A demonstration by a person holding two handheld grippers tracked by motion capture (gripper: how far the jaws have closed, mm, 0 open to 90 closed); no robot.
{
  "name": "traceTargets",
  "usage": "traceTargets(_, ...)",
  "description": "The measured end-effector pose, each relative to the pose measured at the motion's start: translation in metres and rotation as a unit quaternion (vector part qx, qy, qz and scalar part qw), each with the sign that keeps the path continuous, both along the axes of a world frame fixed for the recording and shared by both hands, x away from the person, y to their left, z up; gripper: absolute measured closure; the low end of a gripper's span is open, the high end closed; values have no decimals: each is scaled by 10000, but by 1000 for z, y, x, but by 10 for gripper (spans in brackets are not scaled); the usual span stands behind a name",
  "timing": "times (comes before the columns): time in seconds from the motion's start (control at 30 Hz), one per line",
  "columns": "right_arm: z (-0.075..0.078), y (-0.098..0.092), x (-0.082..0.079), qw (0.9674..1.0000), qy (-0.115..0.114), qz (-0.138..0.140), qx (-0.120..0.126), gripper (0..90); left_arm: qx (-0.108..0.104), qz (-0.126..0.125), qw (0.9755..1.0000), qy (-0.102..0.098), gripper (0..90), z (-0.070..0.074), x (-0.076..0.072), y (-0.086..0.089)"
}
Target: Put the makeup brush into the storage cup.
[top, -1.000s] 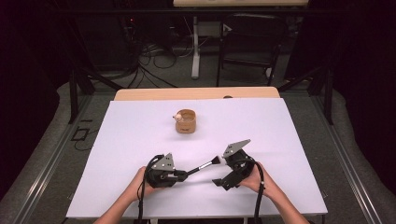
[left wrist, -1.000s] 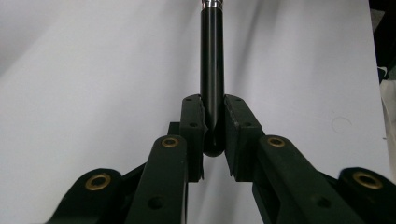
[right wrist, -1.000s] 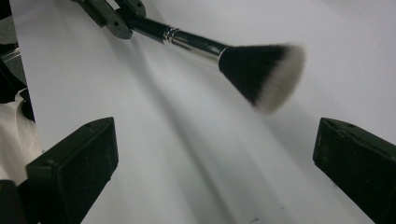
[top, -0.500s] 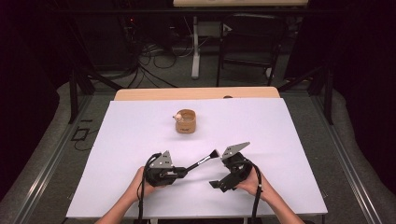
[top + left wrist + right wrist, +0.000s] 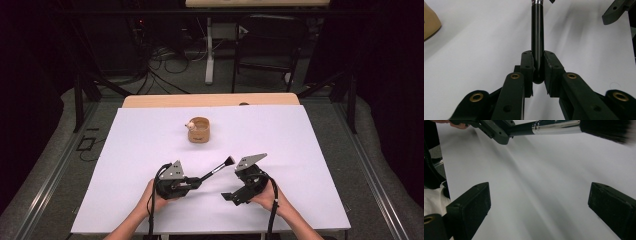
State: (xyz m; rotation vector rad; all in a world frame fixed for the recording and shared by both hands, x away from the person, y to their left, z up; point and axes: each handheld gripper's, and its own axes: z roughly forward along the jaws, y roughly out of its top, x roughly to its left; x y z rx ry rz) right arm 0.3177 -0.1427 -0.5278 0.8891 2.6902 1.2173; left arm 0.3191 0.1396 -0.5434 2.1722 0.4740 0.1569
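- Dark floor, cables and stand legs ring a white tabletop (image 5: 150, 145) — a small wooden cup (image 5: 199, 131) stands near its middle, at about twelve o'clock from both hands.
- Left gripper (image 5: 192, 182) has its fingers (image 5: 527, 67) clenched on the rounded butt of a black-handled brush (image 5: 217, 168), which slants up toward two o'clock, bristles in the air beside the right gripper's grey plate.
- Right gripper (image 5: 231, 196) is released with nothing between its fingers (image 5: 471, 207); its jaws have just been closing a little, though they remain wide.
- Risk, as I judge it: the grasp sits at the very end of the handle, so a nudge from the right gripper could lever the brush round or pop it out.
- A handover taken on the bristles rather than the ferrule would likely splay them — or slip.
- Left gripper view shows how little handle lies between the pads; the high view cannot resolve that.
- Right gripper view shows the silver ferrule and dark bristles at close range, at twelve to one o'clock above its open jaws.
- Only the high view gives the cup's place relative to both hands.
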Motion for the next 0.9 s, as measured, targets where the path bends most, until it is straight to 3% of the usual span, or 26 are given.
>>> traceTargets(0.27, 3, 2, -1, 9993, -201, -172, 274, 199, -82, 127, 9999, -82, 791, -1, -1, -3)
traceTargets(0.6, 7, 6, 3, 9953, -439, -499, 706, 300, -82, 169, 9997, -175, 791, -2, -2, -8)
traceTargets(0.8, 8, 8, 9, 9918, -441, -757, 929, 393, -48, 198, 9993, -304, 790, -1, -4, -11)
traceTargets(0.9, 10, 7, 11, 9895, -297, -872, 1113, 416, -67, 225, 9992, -335, 791, -1, -4, -12)
